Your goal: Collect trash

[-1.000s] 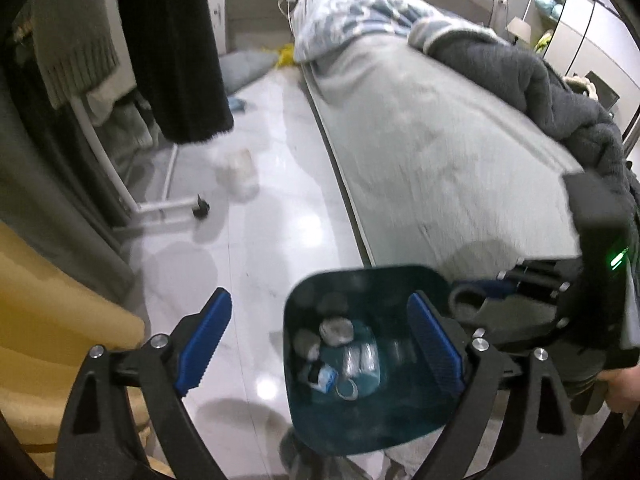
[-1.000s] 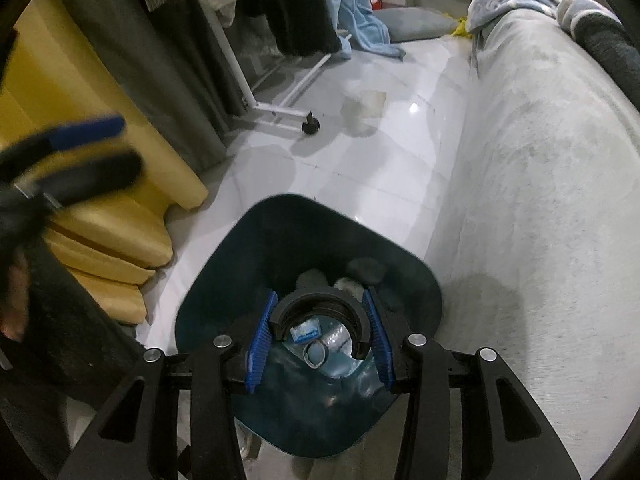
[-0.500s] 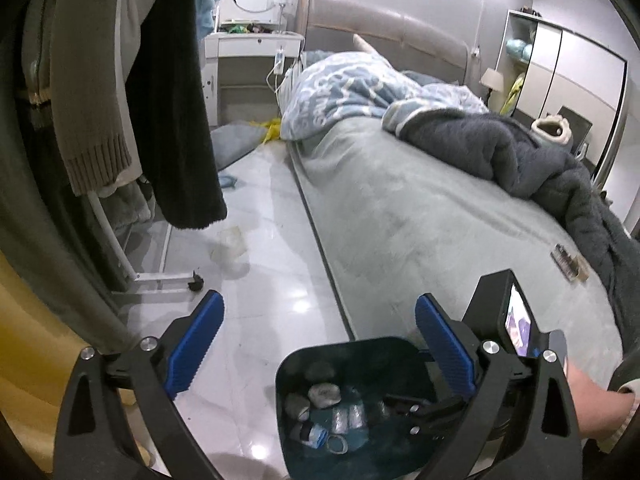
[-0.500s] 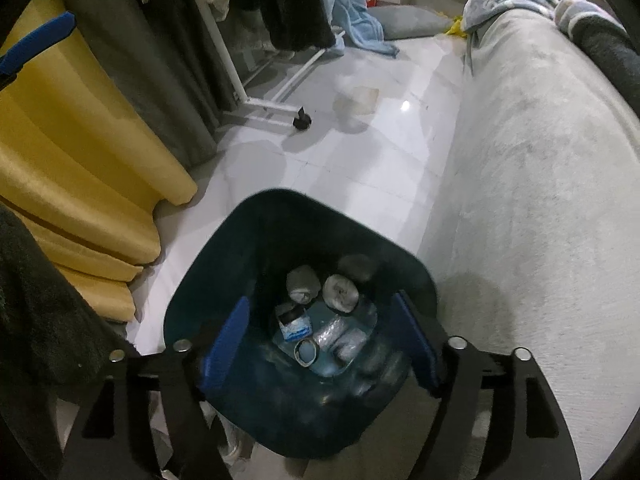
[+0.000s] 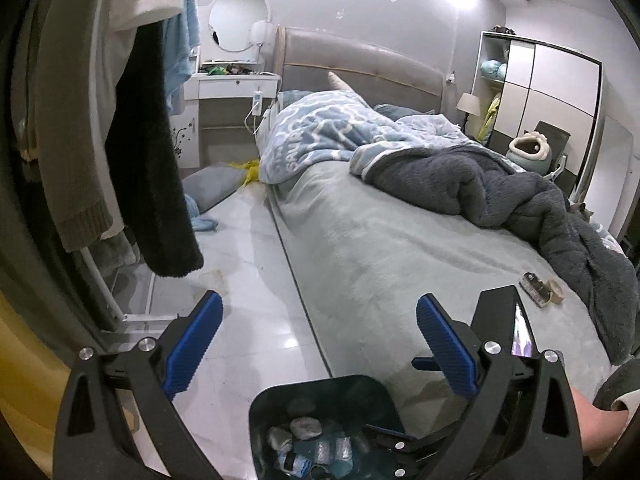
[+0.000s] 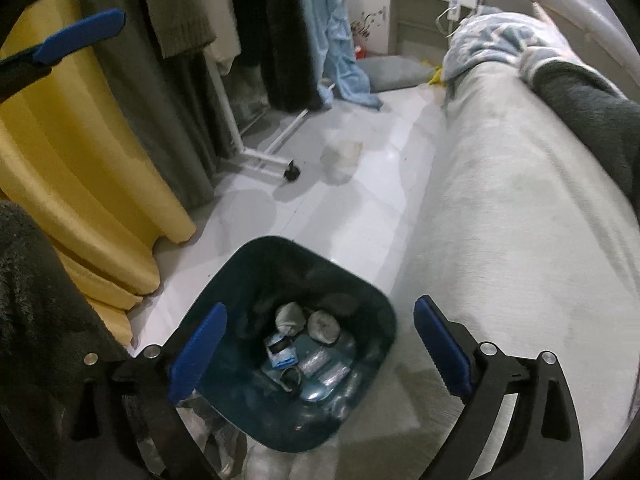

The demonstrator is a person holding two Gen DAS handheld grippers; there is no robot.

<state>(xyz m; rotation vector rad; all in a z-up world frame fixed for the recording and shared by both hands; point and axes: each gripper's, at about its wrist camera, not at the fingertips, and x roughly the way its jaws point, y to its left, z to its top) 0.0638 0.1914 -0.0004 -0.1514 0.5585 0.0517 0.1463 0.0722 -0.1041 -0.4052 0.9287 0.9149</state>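
Nearest, the right tongs (image 6: pixel 320 348) hang spread wide and empty over the dark blue bin (image 6: pixel 224 280), which stands on the floor (image 6: pixel 360 200) at the foot of the bed (image 6: pixel 500 220). Inside lie crumpled wads, a small blue carton and clear wrappers. The left tongs (image 5: pixel 320 340) are likewise parted, gripping nothing.

Further off, at about two o'clock in the left view, a small dark-and-tan wrapper (image 5: pixel 540 290) rests on the bed beside the grey blanket (image 5: pixel 500 192). It looks light, thin and likely crinkly (detail is too fine to be sure), so a pinch across its raised middle should serve best, keeping clear of the soft cover beneath.
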